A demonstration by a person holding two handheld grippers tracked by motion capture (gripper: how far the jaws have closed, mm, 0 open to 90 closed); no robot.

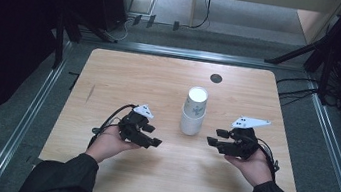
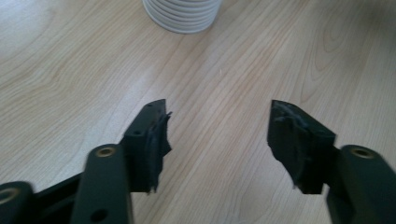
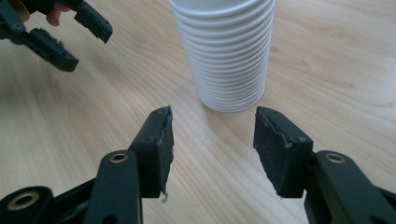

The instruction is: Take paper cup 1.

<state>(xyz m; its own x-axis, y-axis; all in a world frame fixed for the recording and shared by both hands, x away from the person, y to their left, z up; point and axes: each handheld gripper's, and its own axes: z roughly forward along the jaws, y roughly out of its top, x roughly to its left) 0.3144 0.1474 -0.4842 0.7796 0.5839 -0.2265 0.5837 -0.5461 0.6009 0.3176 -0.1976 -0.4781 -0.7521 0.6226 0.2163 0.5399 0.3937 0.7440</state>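
Note:
A stack of white ribbed paper cups (image 1: 193, 112) stands upright near the middle of the wooden table (image 1: 125, 79). My left gripper (image 1: 152, 136) is held in a hand to the left of the stack, pointing toward it, jaws apart with nothing between them. My right gripper (image 1: 214, 136) mirrors it from the right, also open and empty. The left gripper view has its jaws (image 2: 218, 112) wide over bare wood, with the cup stack's base (image 2: 183, 16) ahead. From the right gripper (image 3: 213, 114), the cup stack (image 3: 224, 51) is close in front and the left gripper (image 3: 88, 46) is at the upper left.
A small dark round disc (image 1: 216, 78) sits in the tabletop near its far edge. Metal rails (image 1: 35, 107) frame the table on both sides. Dark stands and cables (image 1: 305, 92) lie on the floor beyond the far right corner.

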